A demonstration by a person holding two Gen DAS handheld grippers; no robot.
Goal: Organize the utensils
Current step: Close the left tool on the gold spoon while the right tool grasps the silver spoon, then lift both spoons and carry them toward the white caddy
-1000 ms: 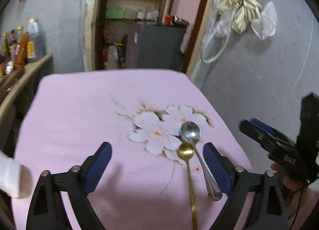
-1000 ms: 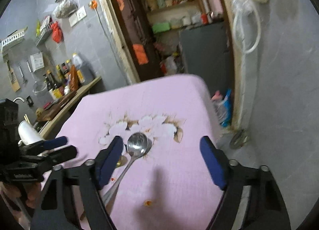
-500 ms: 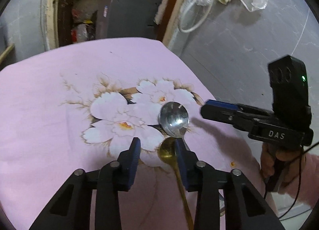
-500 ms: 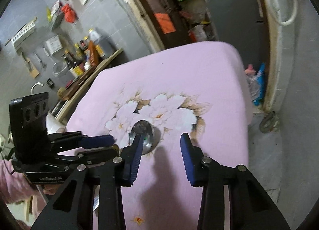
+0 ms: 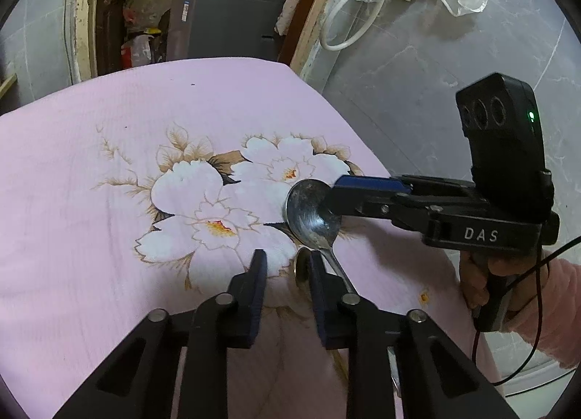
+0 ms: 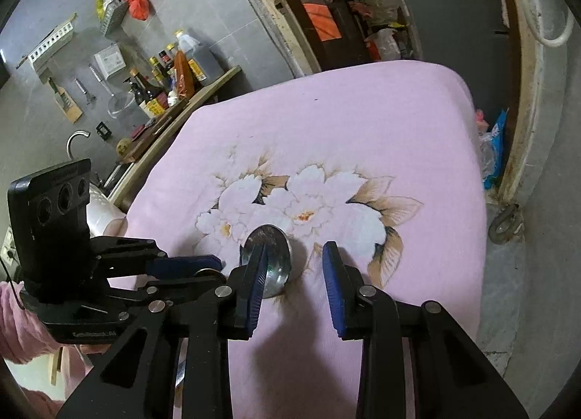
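Left wrist view
Cloth: pink woven tablecloth (image 5: pixel 109 237), matte, printed with white blossoms and tan leaves
Steel spoon: silver spoon (image 5: pixel 310 215), oval scuffed bowl face up on the blossoms at 1 o'clock of the left fingers; thin handle runs to 5 o'clock
Gold spoon: small round gold spoon (image 5: pixel 301 268), bowl just inside the right-hand finger; handle mostly hidden
Left gripper: left gripper (image 5: pixel 287 266) angled down at the cloth; black arms, blue pads; jaws closing, a gap left, gold bowl between, not visibly pinched
Right gripper: right gripper (image 5: pixel 337 197) comes in level from 3 o'clock, tips over the steel bowl's rim; held by a hand (image 5: pixel 479 273) in a pink fuzzy sleeve

Right wrist view
Steel spoon: bowl (image 6: pixel 276 259) at 12 o'clock, partly behind the left-hand finger
Right gripper: right gripper (image 6: pixel 296 266) tilted down; jaws closing, apart, pads not pressing the spoon
Left gripper: at 9 o'clock (image 6: pixel 203 266), low over the cloth
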